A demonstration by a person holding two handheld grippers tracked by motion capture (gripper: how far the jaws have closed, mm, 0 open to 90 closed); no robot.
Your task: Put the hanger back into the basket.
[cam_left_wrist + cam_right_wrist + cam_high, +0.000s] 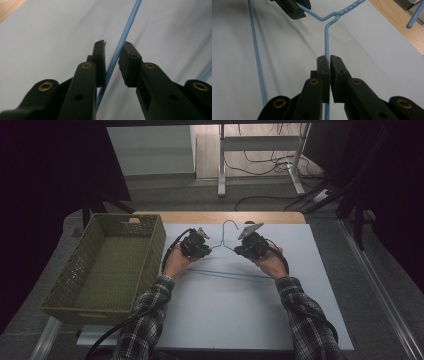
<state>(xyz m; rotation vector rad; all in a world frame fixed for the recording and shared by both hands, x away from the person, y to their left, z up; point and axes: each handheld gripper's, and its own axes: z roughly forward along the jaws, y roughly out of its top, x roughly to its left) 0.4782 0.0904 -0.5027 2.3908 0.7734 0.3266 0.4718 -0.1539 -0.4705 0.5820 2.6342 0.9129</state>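
The right claw is clenched on one sloping arm of the blue wire hanger, its pads pinching the wire just below the twisted neck. The left claw has the other sloping arm between its pads; one pad seems to touch the wire, the other stands a little off it, so it is not yet clenched. The hanger lies on the white surface, hook pointing away from the person. A green basket sits just left of the hanger.
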